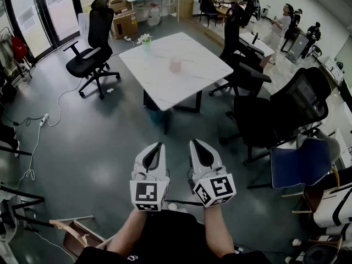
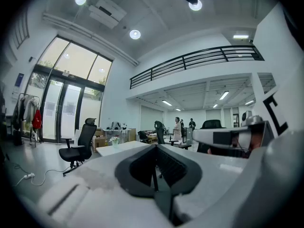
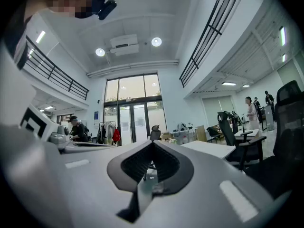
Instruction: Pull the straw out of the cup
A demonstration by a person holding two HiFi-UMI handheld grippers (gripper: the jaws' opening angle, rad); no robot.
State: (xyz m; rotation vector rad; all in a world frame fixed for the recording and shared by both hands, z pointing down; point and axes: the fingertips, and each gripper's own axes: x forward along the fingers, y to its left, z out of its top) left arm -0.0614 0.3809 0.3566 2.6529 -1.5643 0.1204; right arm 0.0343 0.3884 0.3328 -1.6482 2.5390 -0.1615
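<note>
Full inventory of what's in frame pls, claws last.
table: one, white, mid-floor ahead.
cup: one, pink, mid-table.
flower vase: one, greenish, white flowers, table's far-left corner.
office chairs: one black left of table, several black to its right.
blue chair: one, right foreground.
cardboard box: one, brown, beyond table.
people: several, far right.
left claw: white, shut, empty.
right claw: white, shut, empty.

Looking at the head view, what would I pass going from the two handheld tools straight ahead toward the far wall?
Left gripper and right gripper, white table, pink cup, small flower vase, cardboard box.
</note>
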